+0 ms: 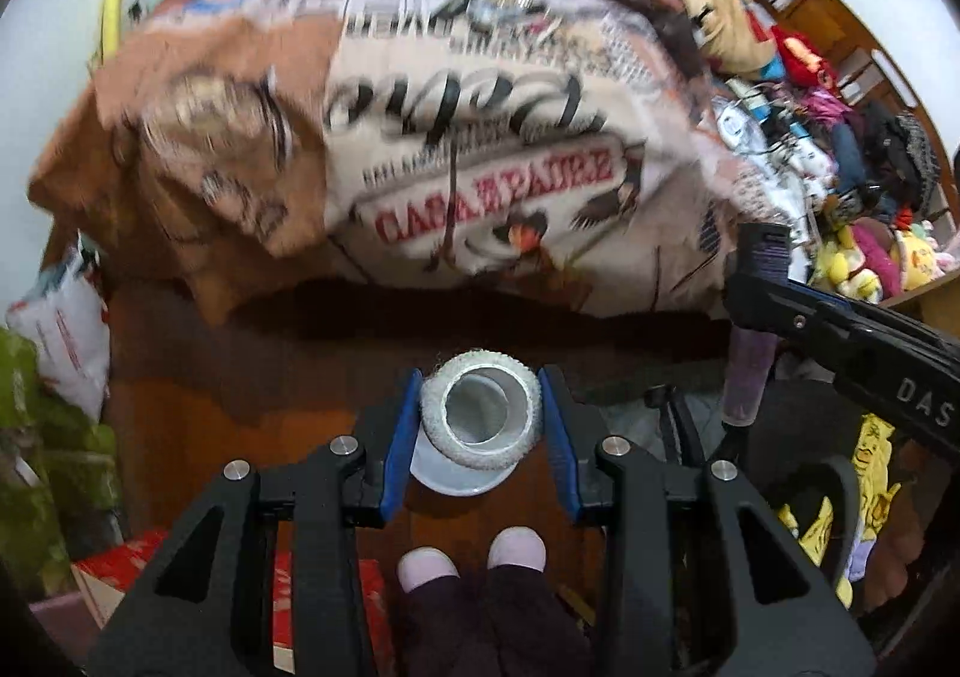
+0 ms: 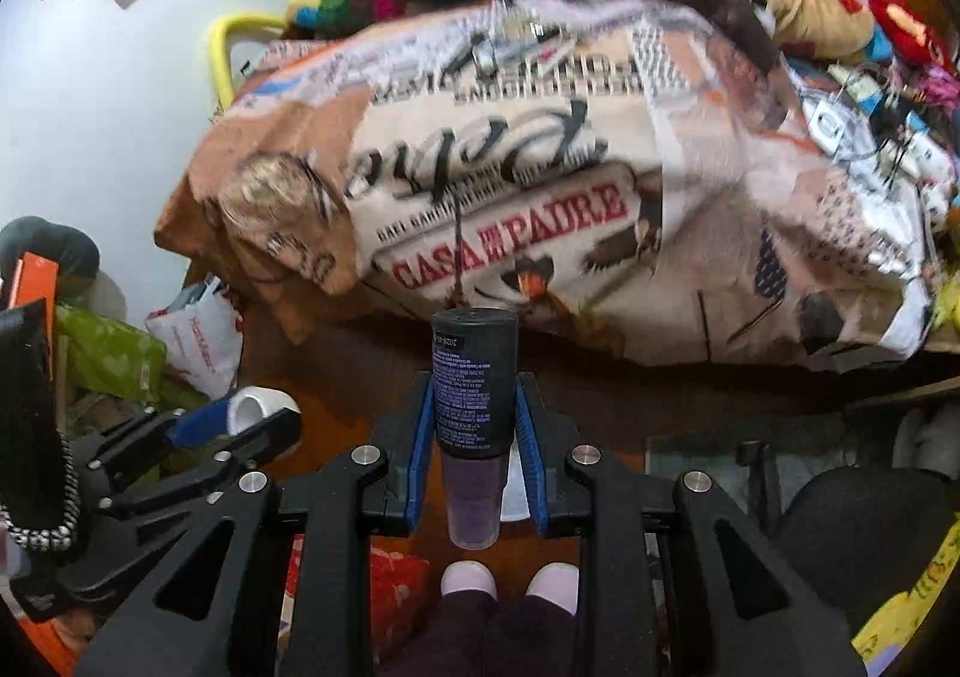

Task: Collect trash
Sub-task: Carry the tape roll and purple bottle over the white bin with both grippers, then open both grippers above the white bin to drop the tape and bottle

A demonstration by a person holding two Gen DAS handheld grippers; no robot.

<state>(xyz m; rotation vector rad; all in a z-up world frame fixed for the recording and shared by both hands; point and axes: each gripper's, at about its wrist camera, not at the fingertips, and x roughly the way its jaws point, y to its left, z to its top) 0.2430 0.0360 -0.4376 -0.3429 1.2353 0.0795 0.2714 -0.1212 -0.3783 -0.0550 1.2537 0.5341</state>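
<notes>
Left gripper clamped on a white tape roll, blue pads pressing its two sides, open core facing straight back at the lens, so axis in line with the fingers. Right gripper clamped on a dark spray can, long axis also along the fingers, flat dark end farthest out, pale cap end back toward the palm. Both pointed steeply down, slippered feet and brown wooden floor directly beneath, grippers side by side and near each other. Beyond the tips, a bed under a newsprint-patterned blanket. A white rim just under the roll, possibly a bin, too little showing to tell. Likely next: release straight downward, neither hand clearly nearer.
</notes>
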